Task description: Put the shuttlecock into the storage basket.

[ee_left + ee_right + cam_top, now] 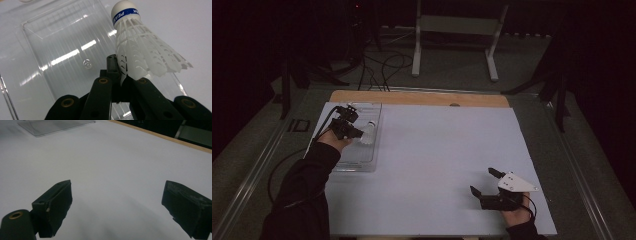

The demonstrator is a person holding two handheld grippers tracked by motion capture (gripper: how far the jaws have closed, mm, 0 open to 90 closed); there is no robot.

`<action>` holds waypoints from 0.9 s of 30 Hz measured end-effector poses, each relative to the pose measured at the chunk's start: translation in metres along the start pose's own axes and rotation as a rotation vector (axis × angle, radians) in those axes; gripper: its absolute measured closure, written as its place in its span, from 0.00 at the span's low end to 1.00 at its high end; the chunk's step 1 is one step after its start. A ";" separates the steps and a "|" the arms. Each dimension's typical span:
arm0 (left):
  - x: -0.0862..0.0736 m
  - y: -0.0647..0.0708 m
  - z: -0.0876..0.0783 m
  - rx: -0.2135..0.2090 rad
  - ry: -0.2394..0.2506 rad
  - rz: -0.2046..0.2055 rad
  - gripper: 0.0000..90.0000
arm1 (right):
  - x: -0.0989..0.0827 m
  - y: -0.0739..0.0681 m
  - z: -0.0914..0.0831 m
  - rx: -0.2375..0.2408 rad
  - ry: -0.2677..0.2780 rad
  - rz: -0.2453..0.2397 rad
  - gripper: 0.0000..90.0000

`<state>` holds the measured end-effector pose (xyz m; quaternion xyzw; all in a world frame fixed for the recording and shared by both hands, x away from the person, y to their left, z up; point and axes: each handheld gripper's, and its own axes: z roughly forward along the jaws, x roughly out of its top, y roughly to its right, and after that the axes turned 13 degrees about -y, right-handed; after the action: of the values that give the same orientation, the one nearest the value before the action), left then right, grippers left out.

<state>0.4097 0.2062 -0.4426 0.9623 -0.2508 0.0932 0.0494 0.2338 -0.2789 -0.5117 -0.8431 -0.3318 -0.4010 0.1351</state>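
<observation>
From the high view, the left gripper point(353, 131) hangs over the clear tray point(362, 162) at the counter's point(437, 150) far left, probably because the shuttle point(369, 132) goes in or comes out there; the right gripper point(486, 185) sits idle near the front right. Left gripper view: jaws pinched together on the skirt of the shuttle point(140, 47), cork pointing away, just above the tray point(55, 50). Right gripper view: jaws wide apart over bare counter point(112, 165). Count: one shuttle, one tray, two grippers.
</observation>
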 end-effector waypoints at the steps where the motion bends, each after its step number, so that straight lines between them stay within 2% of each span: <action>1: 0.000 0.000 0.002 -0.004 -0.004 0.001 1.00 | 0.000 0.000 0.000 -0.001 0.001 0.000 0.11; 6: 0.001 0.001 0.011 -0.014 -0.044 0.019 1.00 | 0.000 0.000 0.000 0.001 -0.003 0.002 0.11; 17: 0.004 0.001 0.021 -0.014 -0.104 0.027 1.00 | 0.000 0.000 0.000 0.001 -0.004 0.004 0.11; 21: 0.004 -0.001 0.025 -0.030 -0.126 0.020 0.99 | 0.000 0.001 0.000 0.002 -0.004 0.005 0.11; 23: 0.003 -0.001 0.027 -0.043 -0.143 0.018 0.94 | -0.001 0.001 0.000 0.000 -0.004 0.005 0.11; 24: 0.003 -0.001 0.027 -0.046 -0.147 0.017 0.88 | -0.001 0.001 0.000 0.002 -0.003 0.007 0.11; 27: 0.003 0.001 0.025 -0.020 -0.166 0.007 0.67 | -0.001 0.001 0.001 0.001 -0.006 0.005 0.11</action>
<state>0.4155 0.2004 -0.4669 0.9652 -0.2584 0.0105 0.0378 0.2345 -0.2797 -0.5126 -0.8450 -0.3305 -0.3980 0.1354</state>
